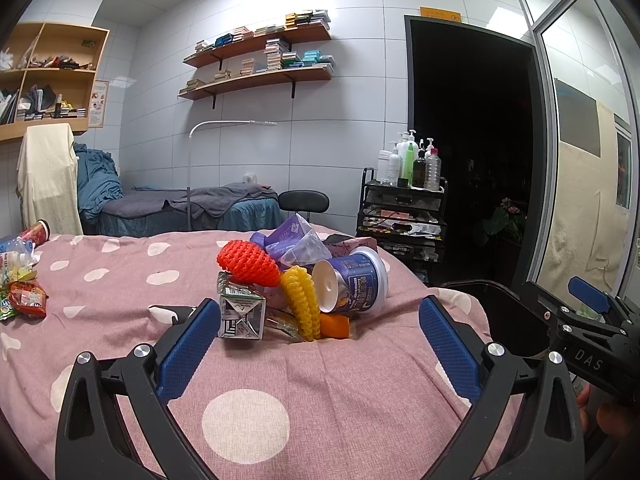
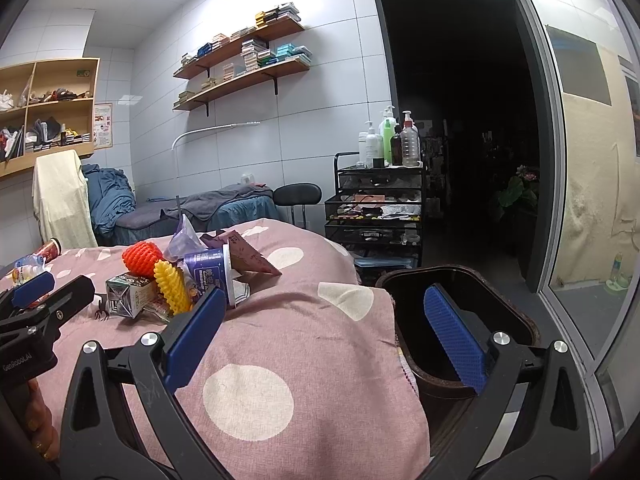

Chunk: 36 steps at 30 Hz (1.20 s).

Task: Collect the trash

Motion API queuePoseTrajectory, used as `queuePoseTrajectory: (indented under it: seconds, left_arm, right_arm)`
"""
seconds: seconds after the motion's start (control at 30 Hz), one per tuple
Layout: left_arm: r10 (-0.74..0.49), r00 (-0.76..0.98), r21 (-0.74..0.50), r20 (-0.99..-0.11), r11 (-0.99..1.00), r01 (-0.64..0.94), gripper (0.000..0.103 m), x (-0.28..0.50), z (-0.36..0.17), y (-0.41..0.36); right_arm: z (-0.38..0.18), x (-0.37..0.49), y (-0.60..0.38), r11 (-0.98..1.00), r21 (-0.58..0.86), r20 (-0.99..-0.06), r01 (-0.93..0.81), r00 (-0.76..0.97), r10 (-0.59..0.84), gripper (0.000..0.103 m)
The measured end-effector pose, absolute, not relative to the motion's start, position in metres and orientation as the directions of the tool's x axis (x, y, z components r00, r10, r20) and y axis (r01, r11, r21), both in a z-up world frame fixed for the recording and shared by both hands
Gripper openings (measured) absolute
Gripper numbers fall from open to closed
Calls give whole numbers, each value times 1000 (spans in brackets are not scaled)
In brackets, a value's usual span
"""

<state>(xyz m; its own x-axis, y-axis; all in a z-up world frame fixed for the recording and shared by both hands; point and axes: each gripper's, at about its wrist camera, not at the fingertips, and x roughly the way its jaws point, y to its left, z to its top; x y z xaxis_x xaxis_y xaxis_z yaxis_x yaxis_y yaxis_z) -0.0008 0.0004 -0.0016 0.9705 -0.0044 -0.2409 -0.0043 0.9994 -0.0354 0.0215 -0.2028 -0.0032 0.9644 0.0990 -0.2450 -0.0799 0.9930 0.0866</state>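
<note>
Left wrist view first: the left gripper (image 1: 320, 332) has its blue pads spread wide with nothing between them, hovering over the pink polka-dot bedspread (image 1: 340, 392). Right past its tips sits the trash pile, near the bed's right edge. There's a small folded drink carton (image 1: 241, 315) just beside the left pad, a red foam fruit net (image 1: 248, 265) on top of it, a yellow foam net (image 1: 302, 302) leaning next to that, something orange (image 1: 335, 326) tucked under the yellow one, and a purple-labelled tub (image 1: 354, 282) tipped on its side with its mouth facing the gripper. Purple plastic wrappers (image 1: 294, 240) are heaped behind. More snack wrappers (image 1: 22, 292) lie well apart at the bed's left edge. The right gripper (image 1: 588, 312) pokes in from the right, over the dark bin (image 1: 508, 320); can't tell from here how its fingers stand.

Right wrist view: the right gripper (image 2: 332, 330) is also wide apart and holding nothing. Its right pad hangs over the open dark bin (image 2: 472, 280), which stands just beside the bed's right edge, while the left pad is over the bedspread (image 2: 280, 352). The pile is to the left of it: tub (image 2: 212, 274), yellow net (image 2: 172, 286), red net (image 2: 142, 256), carton (image 2: 128, 294). The left gripper (image 2: 36, 292) shows at the left edge.
</note>
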Motion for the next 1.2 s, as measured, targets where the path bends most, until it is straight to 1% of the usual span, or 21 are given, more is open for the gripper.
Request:
queuePoseTrajectory:
  seconds: [0.8, 1.07, 1.2]
  left_arm:
    - [-3, 967, -42, -253, 999, -8, 98, 2, -10, 5]
    - [1, 962, -42, -272, 999, -13, 98, 5, -12, 6]
    - [-6, 953, -38, -304, 999, -6, 98, 9, -14, 6]
  right_arm:
    - [-3, 28, -200, 992, 83, -266, -90, 958, 109, 98]
    - [-6, 30, -200, 992, 84, -279, -96, 953, 116, 98]
    - [-8, 34, -197, 990, 79, -294, -113, 947, 132, 98]
